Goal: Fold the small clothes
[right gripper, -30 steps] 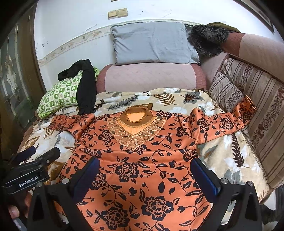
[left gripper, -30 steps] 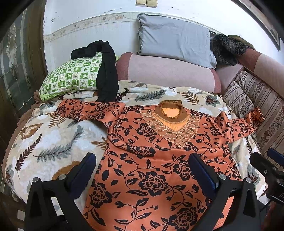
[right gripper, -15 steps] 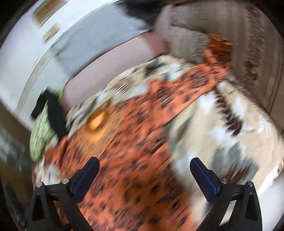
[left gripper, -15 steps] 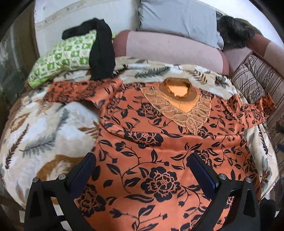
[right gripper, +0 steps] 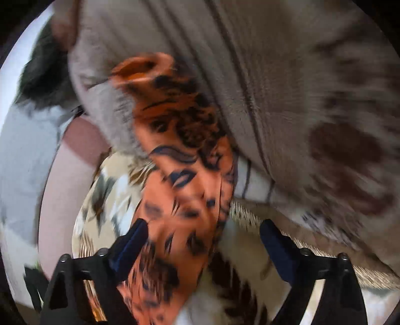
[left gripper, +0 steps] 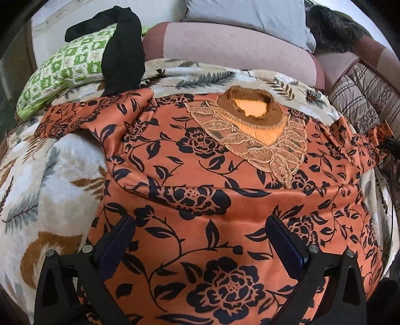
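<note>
An orange top with black flowers point(left gripper: 200, 180) lies spread face up on a leaf-patterned blanket point(left gripper: 47, 175). It has a lace yoke and brown collar point(left gripper: 252, 112). Both sleeves are stretched out sideways. My left gripper point(left gripper: 202, 240) is open and empty, low over the top's lower body. My right gripper point(right gripper: 202, 237) is open over the top's right sleeve point(right gripper: 185, 175), which runs up against a striped cushion point(right gripper: 300, 100). The right wrist view is blurred. The right gripper also shows at the far right in the left wrist view point(left gripper: 390, 145).
A green patterned pillow point(left gripper: 67, 67) with a black garment point(left gripper: 122, 55) draped over it lies at the back left. A pink bolster point(left gripper: 232, 47) and grey pillow point(left gripper: 250, 12) stand behind. Striped cushions point(left gripper: 362, 100) line the right side.
My left gripper has moved forward and lower over the top. My right gripper has swung far right, from over the top's body to the right sleeve by the striped cushion.
</note>
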Tool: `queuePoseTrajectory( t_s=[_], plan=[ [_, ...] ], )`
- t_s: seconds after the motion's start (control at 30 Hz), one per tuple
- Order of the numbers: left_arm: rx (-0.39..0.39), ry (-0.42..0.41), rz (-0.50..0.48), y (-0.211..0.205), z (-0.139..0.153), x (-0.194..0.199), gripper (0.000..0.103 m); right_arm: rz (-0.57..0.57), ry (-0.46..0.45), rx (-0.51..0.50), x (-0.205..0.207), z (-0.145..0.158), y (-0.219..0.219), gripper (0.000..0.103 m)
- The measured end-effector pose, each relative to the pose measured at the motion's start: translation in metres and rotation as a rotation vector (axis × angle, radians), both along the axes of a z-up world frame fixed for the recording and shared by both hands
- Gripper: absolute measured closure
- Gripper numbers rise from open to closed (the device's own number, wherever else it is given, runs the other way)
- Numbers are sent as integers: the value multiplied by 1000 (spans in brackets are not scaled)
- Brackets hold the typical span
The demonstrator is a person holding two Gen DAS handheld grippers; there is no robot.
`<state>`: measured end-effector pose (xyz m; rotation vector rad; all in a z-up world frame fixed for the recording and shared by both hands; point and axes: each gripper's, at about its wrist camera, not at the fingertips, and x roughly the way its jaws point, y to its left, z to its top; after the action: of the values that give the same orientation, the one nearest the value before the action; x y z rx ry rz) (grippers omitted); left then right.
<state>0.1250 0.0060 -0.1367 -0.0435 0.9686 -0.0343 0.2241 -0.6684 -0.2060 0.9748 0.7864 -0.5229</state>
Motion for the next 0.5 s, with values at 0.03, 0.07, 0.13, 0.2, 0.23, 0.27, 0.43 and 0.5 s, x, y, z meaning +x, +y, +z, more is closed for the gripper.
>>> queuePoseTrajectory(
  t_s=[0.03,0.07,0.13,0.2,0.23,0.27,0.43,0.5],
  plan=[
    [2,0,-2,1,-1,0,0,-17,9,-3,5,-4,-4,29],
    [5,-1,-4,2,-3,1,0,-28,26,11,11,-10,-8,43],
    [15,-2,1,9,-4,1,0,-28,65,-6,18,-14,-10,66],
    [7,-14,18,18,-3,0,0,31,50,-50,29,-2,-4,95],
    [-1,-21,31,23,-1,0,0,58,41,-109,33,12,4,94],
    [-13,-29,49,30,1,0,0,109,12,-195,39,34,20,94],
    [-49,-70,107,58,11,-11,0,392,-167,-476,50,140,151,94],
    [-56,-91,138,72,17,-21,0,535,-252,-531,45,172,228,94]
  ],
)
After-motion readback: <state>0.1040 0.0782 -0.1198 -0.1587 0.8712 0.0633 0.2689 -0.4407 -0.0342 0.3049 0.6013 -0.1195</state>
